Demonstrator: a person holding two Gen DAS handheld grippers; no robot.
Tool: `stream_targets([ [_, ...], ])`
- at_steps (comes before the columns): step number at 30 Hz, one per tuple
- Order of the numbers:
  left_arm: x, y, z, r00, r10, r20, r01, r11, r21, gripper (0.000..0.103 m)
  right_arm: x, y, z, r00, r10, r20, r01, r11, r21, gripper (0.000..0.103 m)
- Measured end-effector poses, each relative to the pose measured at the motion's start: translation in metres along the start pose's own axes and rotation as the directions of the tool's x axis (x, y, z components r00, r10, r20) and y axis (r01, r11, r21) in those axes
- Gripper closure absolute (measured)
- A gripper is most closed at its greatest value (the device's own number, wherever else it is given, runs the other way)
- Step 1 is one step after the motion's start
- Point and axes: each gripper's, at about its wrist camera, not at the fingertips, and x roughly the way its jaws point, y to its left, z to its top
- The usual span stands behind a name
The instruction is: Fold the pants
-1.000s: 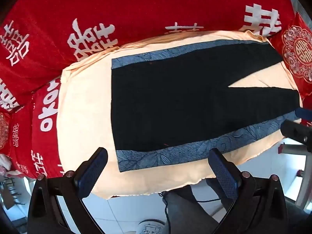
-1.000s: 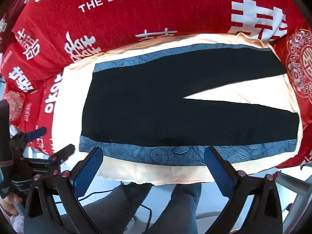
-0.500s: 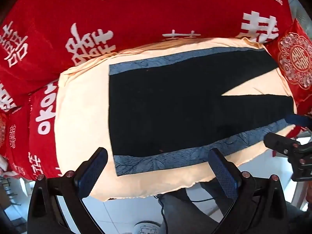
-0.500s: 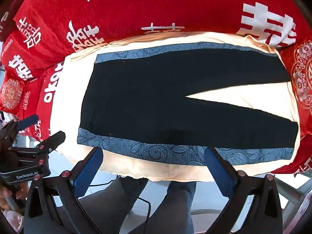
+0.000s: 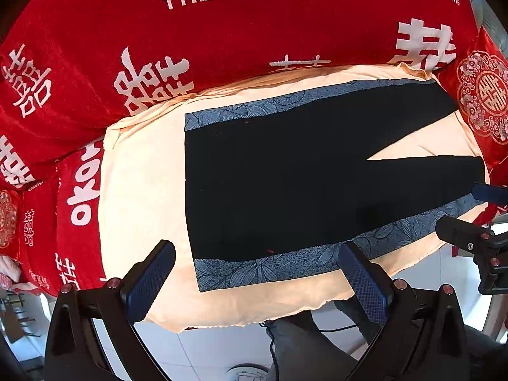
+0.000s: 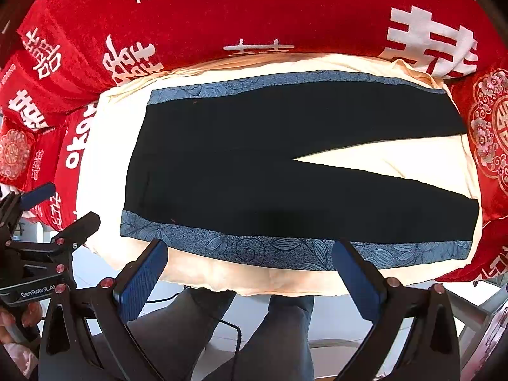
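Observation:
Black pants (image 5: pixel 285 184) with blue patterned side stripes lie flat on a cream cushion (image 5: pixel 139 190), waistband to the left, two legs spread to the right. They show the same way in the right wrist view (image 6: pixel 254 171). My left gripper (image 5: pixel 257 273) is open and empty, above the near stripe by the waistband. My right gripper (image 6: pixel 250 270) is open and empty, above the near stripe (image 6: pixel 254 249) at mid-length. Each gripper shows at the edge of the other's view, the right one (image 5: pixel 476 238) and the left one (image 6: pixel 47 222).
A red blanket (image 5: pixel 222 38) with white lettering rises behind the cushion. Red cushions (image 6: pixel 489 139) flank it on both sides. White tiled floor (image 5: pixel 216 349) and the person's legs (image 6: pixel 285 333) lie below the cushion's near edge.
Both grippers have moved closer to the cushion's near edge, so the pants look larger. Both stay open and empty. The pants have not moved.

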Motion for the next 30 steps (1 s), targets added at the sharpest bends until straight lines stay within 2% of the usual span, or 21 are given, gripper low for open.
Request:
stream_targets([
  [18,-0.006,0.003,0.002,1.0,0.016,0.02,-0.016,1.0,-0.025,0.0,-0.002,-0.007,0.0,1.0,-0.006,0.008,0.006,1.0,0.019,0.0],
  [30,-0.012,-0.014,0.001,0.998,0.054,0.013,-0.053,0.996,-0.064,0.0,-0.004,-0.022,0.006,1.0,0.02,0.012,-0.02,1.0,-0.015,0.0],
])
